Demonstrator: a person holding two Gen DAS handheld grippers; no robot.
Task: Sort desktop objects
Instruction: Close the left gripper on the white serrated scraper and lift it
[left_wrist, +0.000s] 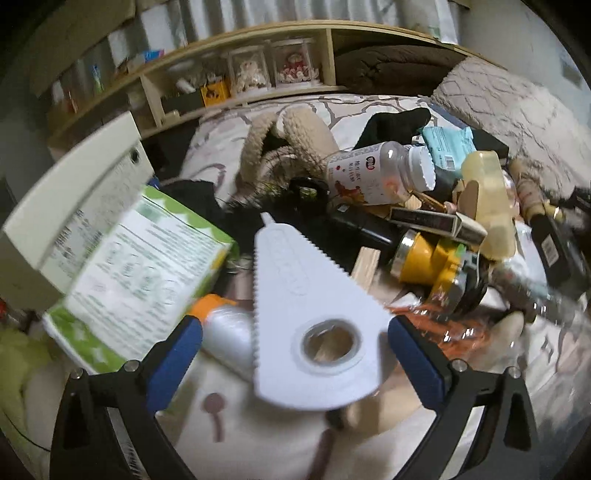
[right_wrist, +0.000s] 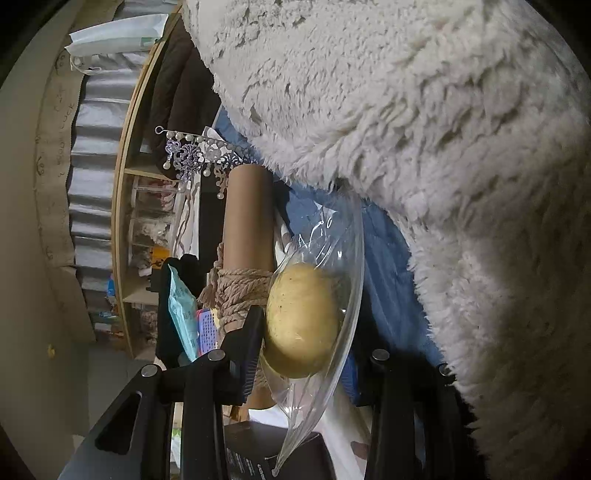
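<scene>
In the left wrist view a flat white plastic piece (left_wrist: 306, 295) with a toothed edge and a round hole lies between the blue pads (left_wrist: 177, 354) of my left gripper (left_wrist: 295, 328). The jaws stand wide: its right corner is close to the right pad, and a clear gap remains on the left. In the right wrist view a yellowish round lump (right_wrist: 303, 325) in a clear plastic bag (right_wrist: 332, 236) sits between the black fingers (right_wrist: 247, 343) of my right gripper (right_wrist: 310, 332). The left finger presses on it; the bag's edge hides the right pad.
A green-and-white box (left_wrist: 140, 266) and an orange-capped white bottle (left_wrist: 225, 325) lie left of the white piece. Behind it lie a white-capped bottle (left_wrist: 376, 173), a yellow jar (left_wrist: 428, 258) and a teal packet (left_wrist: 447, 144). A fluffy white blanket (right_wrist: 443, 147) and a rope-wound cardboard tube (right_wrist: 247, 221) flank the bag.
</scene>
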